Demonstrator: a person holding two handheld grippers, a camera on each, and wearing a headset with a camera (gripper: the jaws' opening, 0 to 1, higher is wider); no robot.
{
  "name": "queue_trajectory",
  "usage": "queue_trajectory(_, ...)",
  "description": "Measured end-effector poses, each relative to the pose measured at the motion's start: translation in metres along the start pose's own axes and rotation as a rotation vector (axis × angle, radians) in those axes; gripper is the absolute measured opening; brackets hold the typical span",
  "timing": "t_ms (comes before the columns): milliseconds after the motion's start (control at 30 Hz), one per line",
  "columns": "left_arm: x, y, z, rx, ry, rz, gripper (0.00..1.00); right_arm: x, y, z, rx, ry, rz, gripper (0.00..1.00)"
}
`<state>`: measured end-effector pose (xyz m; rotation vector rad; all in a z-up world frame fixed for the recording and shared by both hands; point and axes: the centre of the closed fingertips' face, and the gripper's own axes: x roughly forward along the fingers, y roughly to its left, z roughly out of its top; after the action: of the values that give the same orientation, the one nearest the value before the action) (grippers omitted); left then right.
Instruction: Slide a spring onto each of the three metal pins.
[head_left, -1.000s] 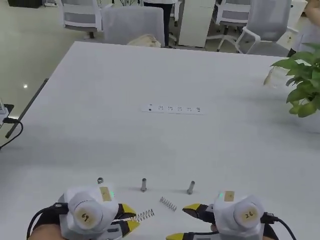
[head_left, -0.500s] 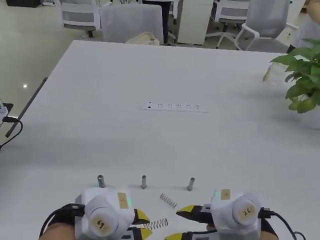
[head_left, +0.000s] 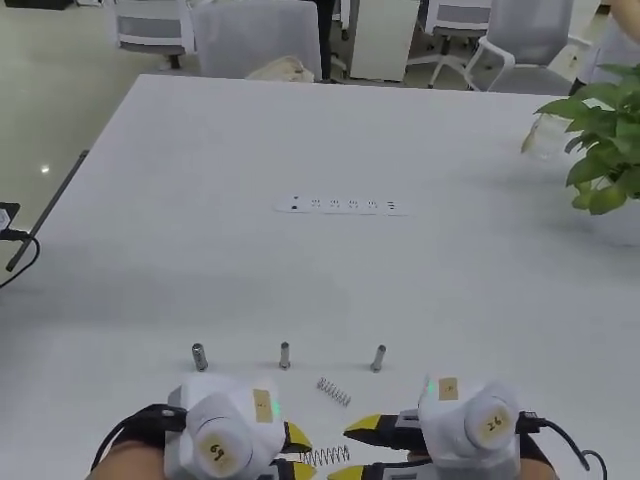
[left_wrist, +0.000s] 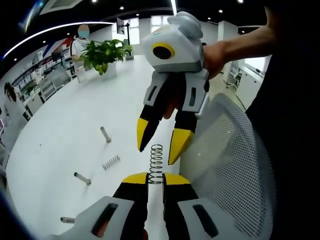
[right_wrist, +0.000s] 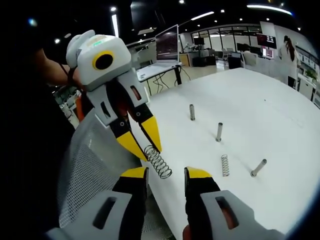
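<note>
Spring (left_wrist: 156, 159) in left gripper (left_wrist: 156, 179)

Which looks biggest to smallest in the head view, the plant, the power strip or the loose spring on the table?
1. Plant, largest, though cropped by the frame.
2. Power strip, next.
3. Loose spring, smallest, though nearest the camera.

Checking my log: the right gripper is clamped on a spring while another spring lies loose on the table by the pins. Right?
Wrong gripper: the left gripper is clamped on the spring, as the left gripper view shows, and the right gripper stands open beside it; another spring does lie loose on the table by the pins.
</note>
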<state>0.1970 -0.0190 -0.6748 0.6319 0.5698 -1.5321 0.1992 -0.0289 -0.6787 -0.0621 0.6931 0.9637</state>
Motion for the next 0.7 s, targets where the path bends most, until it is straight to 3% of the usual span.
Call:
queue_trajectory(200,0.001,0.000,0.000,0.014,0.004,-0.006,0.03,0.000,0.008,0.001,-0.031,0.009,0.032,0.13)
queue_trajectory(500,0.000,-0.001,-0.002,0.047,0.008,-0.019,0.03,-0.003,0.011,0.004,-0.054,0.014,0.049,0.10)
queue_trajectory(700,0.001,0.002,-0.006,0.103,0.034,-0.003,0.03,-0.003,0.016,0.010,-0.058,0.015,0.070,0.09)
